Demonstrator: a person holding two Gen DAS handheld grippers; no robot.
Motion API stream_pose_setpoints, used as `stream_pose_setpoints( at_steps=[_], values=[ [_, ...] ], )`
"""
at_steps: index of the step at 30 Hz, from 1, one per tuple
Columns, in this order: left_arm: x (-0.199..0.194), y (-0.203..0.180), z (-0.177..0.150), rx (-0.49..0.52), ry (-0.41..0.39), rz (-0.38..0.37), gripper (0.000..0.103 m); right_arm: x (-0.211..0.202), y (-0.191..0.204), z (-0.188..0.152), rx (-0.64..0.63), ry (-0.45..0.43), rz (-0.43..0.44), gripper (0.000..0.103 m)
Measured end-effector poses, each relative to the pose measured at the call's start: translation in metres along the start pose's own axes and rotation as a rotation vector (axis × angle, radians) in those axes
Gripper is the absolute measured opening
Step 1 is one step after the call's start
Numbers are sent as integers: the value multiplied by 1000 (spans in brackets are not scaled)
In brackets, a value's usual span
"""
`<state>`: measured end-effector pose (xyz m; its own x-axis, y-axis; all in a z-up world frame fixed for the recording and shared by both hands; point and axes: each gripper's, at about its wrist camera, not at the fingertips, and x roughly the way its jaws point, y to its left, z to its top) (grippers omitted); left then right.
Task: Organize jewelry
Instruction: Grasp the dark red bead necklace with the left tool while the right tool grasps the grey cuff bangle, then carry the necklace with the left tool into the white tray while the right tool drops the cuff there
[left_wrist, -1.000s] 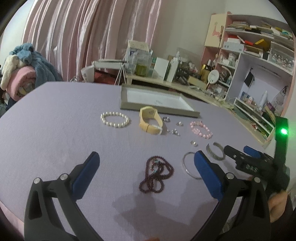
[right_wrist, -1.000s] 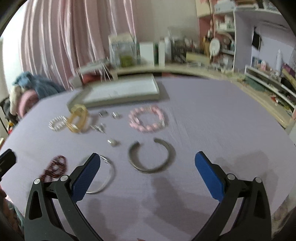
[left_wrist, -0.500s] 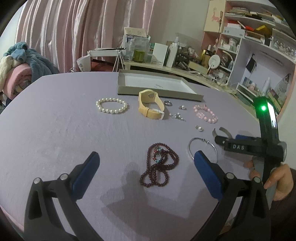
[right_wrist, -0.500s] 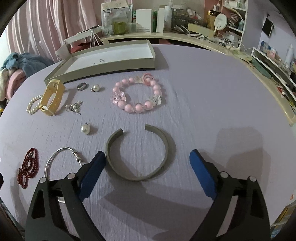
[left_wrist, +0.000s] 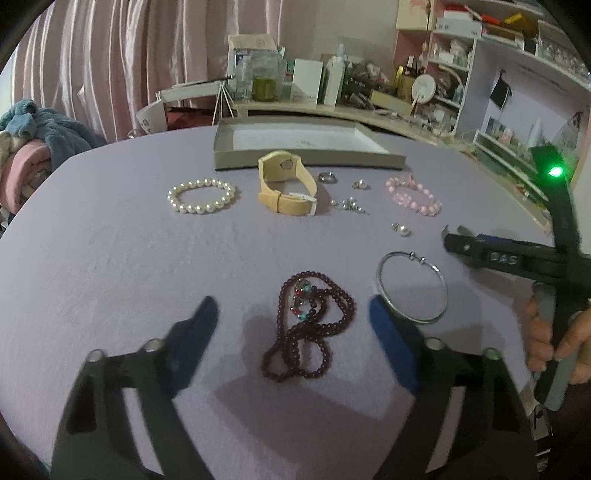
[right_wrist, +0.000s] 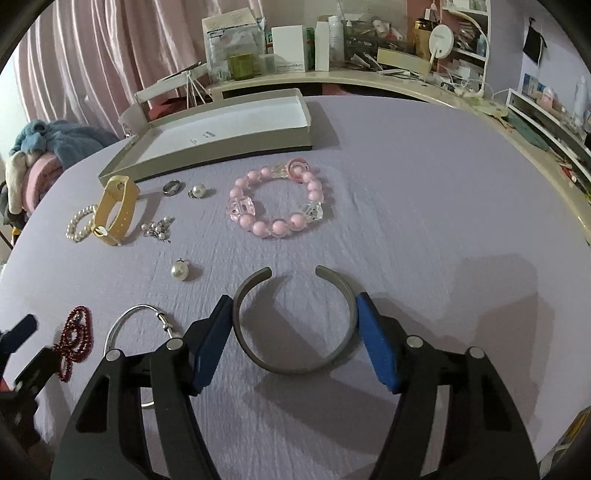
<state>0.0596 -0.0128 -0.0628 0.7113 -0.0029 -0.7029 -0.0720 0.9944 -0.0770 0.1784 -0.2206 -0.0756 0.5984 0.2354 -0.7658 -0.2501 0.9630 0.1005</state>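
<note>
My left gripper (left_wrist: 291, 314) is open above a dark red bead necklace (left_wrist: 306, 325), its fingers on either side of it. My right gripper (right_wrist: 291, 314) is open with its pads at the two sides of a grey open cuff bangle (right_wrist: 295, 325); I cannot tell whether they touch it. A thin silver bangle (left_wrist: 412, 291) lies between the two. Further back lie a pink bead bracelet (right_wrist: 277, 201), a pearl bracelet (left_wrist: 201, 194), a tan watch (left_wrist: 286, 184), a ring (right_wrist: 172, 186) and loose pearl pieces (right_wrist: 180, 271). An open grey box (left_wrist: 306, 147) stands behind them.
The jewelry lies on a lilac cloth-covered table (left_wrist: 110, 258). A cluttered desk (right_wrist: 332, 48) and shelves (left_wrist: 517, 92) stand behind it. A pile of blankets (left_wrist: 33, 140) is at the far left. The right gripper (left_wrist: 517, 258) shows in the left wrist view.
Both grippers have moved forward and down toward the table. The left now straddles the red necklace, and the right's fingers have narrowed around the grey cuff.
</note>
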Motion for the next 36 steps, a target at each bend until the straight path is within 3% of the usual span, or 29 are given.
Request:
stream_pose_setpoints(
  at_steps=[3, 11, 14, 16, 20, 28, 36],
  values=[
    [9, -3, 2, 8, 26, 8, 66, -3, -2, 1, 2, -6, 17, 69],
    [23, -16, 1, 45, 57, 39, 64, -10, -3, 3, 6, -26, 49, 69],
    [24, -18, 0, 57, 53, 66, 50, -11, -3, 2, 7, -29, 55, 69],
    [24, -18, 1, 56, 52, 62, 27, -11, -3, 0, 14, -29, 58, 69],
    [22, -13, 2, 34, 56, 44, 9, -14, -4, 0, 22, -34, 65, 69],
    [13, 1, 9, -7, 47, -1, 7, -29, -3, 6, 14, -83, 74, 69],
    [-18, 11, 42, -18, -24, -34, 5, -46, 1, 18, 1, -134, 103, 69]
  ],
)
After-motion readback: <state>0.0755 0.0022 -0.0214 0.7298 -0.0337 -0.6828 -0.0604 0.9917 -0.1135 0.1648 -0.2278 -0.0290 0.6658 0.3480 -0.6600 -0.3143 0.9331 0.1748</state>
